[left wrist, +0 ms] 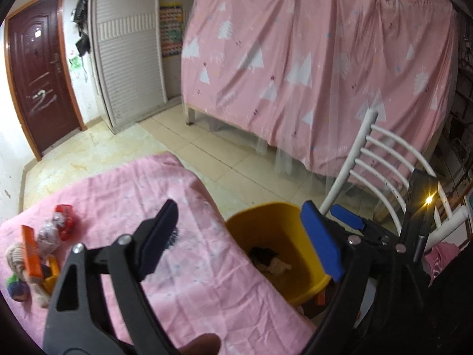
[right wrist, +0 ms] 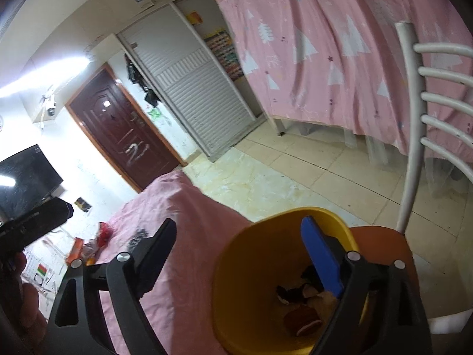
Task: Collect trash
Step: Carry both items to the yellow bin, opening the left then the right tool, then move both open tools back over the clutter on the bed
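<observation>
A yellow bin stands beside the pink-covered table, on an orange chair seat. Dark and pale scraps of trash lie at its bottom. On the table's far left lie more pieces: an orange box, a red wrapper and a crumpled clear wrapper. My left gripper is open and empty, spanning the table edge and the bin. My right gripper is open and empty too, its blue finger over the bin's mouth. The bin fills the lower middle of the right wrist view.
A white slatted chair back rises just behind the bin. A pink curtain hangs over a bed frame across the tiled floor. A brown door, a grey slatted wardrobe and a dark screen line the far walls.
</observation>
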A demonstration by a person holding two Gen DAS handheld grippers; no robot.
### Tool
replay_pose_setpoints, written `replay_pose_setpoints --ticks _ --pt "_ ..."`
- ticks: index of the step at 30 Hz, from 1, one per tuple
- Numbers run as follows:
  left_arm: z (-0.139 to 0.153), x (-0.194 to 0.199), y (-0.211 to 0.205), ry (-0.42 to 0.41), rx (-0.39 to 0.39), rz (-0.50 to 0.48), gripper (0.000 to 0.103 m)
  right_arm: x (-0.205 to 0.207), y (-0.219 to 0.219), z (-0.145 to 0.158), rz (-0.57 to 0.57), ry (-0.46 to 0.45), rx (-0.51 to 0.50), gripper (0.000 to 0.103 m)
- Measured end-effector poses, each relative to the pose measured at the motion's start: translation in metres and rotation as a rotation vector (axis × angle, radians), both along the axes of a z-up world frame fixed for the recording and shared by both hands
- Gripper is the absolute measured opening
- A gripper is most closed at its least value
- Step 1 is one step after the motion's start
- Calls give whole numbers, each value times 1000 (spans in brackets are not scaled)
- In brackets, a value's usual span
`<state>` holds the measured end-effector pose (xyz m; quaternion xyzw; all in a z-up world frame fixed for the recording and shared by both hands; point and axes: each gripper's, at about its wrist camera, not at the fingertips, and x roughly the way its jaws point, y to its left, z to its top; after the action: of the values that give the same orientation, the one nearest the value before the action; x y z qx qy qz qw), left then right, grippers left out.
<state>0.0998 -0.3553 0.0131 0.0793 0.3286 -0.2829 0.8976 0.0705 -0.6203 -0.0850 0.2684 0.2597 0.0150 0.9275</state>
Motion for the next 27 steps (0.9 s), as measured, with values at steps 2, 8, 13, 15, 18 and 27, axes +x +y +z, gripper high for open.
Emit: replay_pose_setpoints --ticks 2,8,13,15,18,27 --pt "7 -2 11 -15 -9 15 82 -1 6 6 12 -19 -4 84" --pt "26 -6 54 -61 -31 70 83 -10 37 34 61 -93 -58 89" --pt "32 2 102 -92 -39 167 87 -8 62 42 113 -121 -60 92" --pt "34 5 123 -96 -44 205 87 -5 69 43 120 -123 -50 92" --pt "37 10 158 -110 -35 273 87 3 85 42 151 -113 -25 92" --pt "33 18 256 -100 -6 437 87 37 159 55 270 -75 -58 92"
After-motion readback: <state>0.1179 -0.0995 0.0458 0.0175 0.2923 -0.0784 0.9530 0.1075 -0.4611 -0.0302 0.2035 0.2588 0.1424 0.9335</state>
